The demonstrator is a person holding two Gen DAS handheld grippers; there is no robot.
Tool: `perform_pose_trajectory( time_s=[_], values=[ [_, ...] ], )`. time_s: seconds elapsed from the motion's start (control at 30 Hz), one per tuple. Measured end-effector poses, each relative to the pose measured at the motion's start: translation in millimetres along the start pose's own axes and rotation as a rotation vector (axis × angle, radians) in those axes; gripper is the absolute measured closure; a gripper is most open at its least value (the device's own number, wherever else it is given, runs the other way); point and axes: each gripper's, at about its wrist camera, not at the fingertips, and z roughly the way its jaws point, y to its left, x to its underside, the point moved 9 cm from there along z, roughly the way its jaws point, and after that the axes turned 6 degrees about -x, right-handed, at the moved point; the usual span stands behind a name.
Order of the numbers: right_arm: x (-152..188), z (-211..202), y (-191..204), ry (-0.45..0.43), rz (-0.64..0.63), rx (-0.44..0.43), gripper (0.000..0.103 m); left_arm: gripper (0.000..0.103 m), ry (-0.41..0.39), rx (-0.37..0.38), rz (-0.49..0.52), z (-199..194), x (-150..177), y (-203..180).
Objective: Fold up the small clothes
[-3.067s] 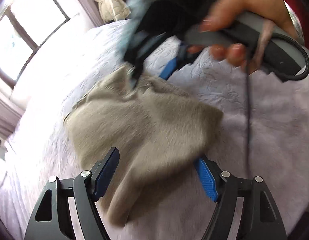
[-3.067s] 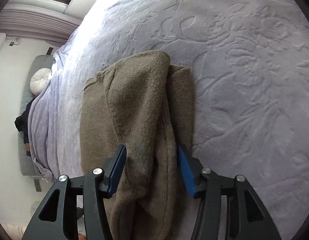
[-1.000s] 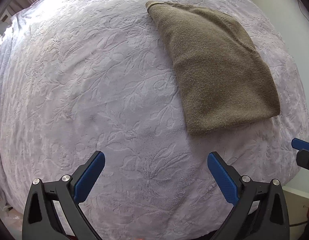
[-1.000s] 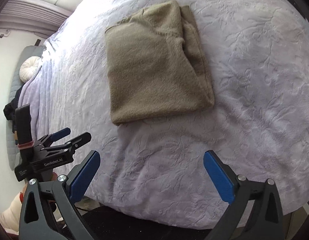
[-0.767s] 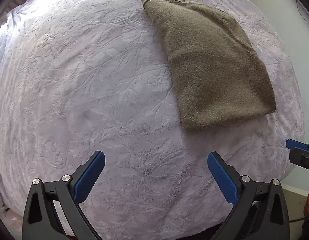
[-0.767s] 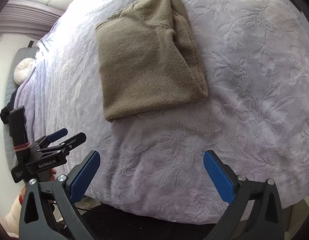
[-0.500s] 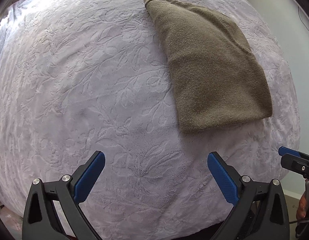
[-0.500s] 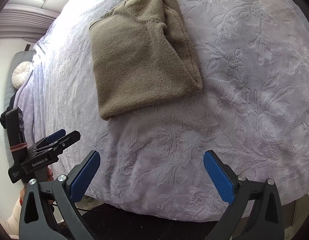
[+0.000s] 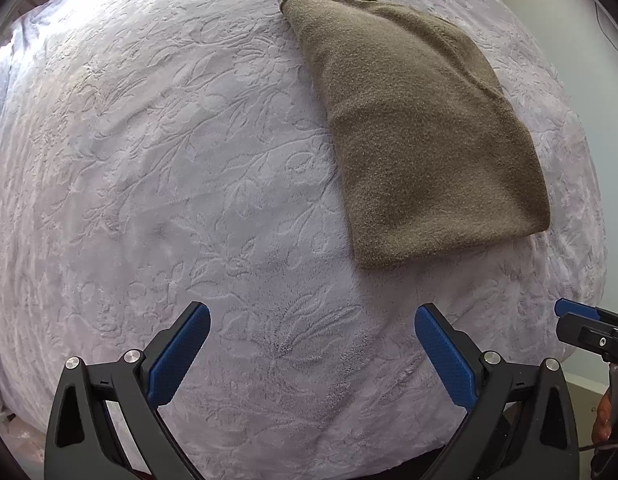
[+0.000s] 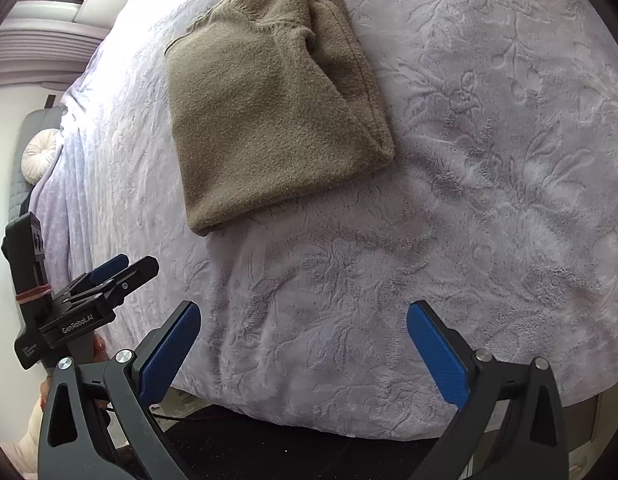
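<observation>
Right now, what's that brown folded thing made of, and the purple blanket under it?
The brown garment looks like soft fleece or fuzzy knit: matte, nubbly surface, thick rounded folds. The lilac blanket looks plush, probably velvety microfiber: short pile with an embossed leaf pattern and a faint sheen.

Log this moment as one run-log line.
sweater: folded, on bedspread | left gripper: open, empty | right gripper: open, empty

"GenRobot.AI" stands in pale letters on the black body of the left tongs (image 10: 109, 276), seen off the bed's left edge; smaller print below it is unreadable.
</observation>
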Motion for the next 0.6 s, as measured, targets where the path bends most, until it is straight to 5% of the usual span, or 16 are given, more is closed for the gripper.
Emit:
perform_pose_trajectory(
  time_s=[0.6],
  values=[
    [-6.7, -2.6, -18.2, 0.004, 0.014, 0.007, 0.000, 0.000, 0.003, 0.017, -0.011, 14.0, -25.3, -2.9]
  ],
)
